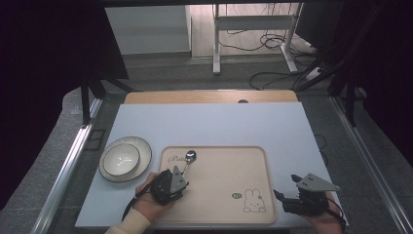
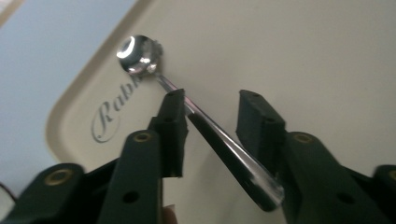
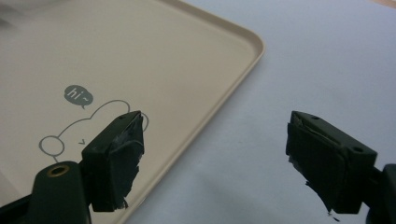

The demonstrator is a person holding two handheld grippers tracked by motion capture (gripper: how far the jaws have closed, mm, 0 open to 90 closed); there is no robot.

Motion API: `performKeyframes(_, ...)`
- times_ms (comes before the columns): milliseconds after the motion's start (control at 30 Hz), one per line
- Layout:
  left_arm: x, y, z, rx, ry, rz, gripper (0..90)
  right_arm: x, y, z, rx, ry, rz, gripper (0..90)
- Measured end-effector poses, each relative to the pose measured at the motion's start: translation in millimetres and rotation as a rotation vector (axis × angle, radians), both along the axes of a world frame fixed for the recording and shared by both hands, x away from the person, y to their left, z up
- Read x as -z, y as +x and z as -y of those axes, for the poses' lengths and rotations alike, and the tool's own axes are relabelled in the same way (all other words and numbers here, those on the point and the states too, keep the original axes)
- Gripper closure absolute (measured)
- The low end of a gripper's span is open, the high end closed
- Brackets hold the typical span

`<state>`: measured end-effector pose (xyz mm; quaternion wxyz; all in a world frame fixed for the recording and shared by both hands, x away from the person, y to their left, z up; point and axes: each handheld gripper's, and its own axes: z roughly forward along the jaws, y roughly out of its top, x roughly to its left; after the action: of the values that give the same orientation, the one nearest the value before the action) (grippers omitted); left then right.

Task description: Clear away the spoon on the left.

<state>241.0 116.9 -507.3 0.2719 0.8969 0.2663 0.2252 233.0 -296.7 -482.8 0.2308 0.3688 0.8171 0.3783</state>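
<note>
A metal spoon (image 1: 190, 156) lies at the upper left of the beige tray (image 1: 221, 168), its bowl near the tray's printed lettering. My left gripper (image 1: 181, 171) is low over the spoon's handle, held by a hand in a cream sleeve. In the left gripper view the jaws of the left gripper (image 2: 212, 100) stand apart, and the spoon (image 2: 140, 55) runs slantwise between them, its handle against the left fingertip (image 2: 173, 108). My right gripper (image 1: 286, 188) hovers open at the tray's right front corner; its jaws (image 3: 217, 123) straddle the tray (image 3: 140, 46) edge and the mat.
A white bowl (image 1: 120, 159) sits on a plate (image 1: 144, 148) left of the tray on the pale blue mat (image 1: 214, 124). A rabbit drawing (image 1: 254, 200) marks the tray's front right. Beyond the table's wooden far edge (image 1: 209, 96) are floor cables and a desk frame (image 1: 253, 24).
</note>
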Motion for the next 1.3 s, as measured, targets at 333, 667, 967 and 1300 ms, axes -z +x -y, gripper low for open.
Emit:
performKeyframes(333,-0.3,8.7,-7.9,-0.033,-0.081,-0.101,34.3,0.3,0.4,0.2,0.001,0.002,0.002,19.9)
performKeyframes(667,-2.2,13.2,-10.1,-0.062,-0.125,-0.11,25.5,0.7,-0.5,2.5,0.011,0.017,-0.004,19.9)
performKeyframes(967,-14.7,18.5,-15.7,-0.075,-0.186,-0.052,23.8,-2.0,-5.5,2.1,-0.003,0.055,0.007,19.9)
performKeyframes(1300,-26.0,2.3,-26.8,-0.092,-0.193,0.025,22.4,-5.4,-12.1,-1.5,-0.016,0.039,0.019,19.9)
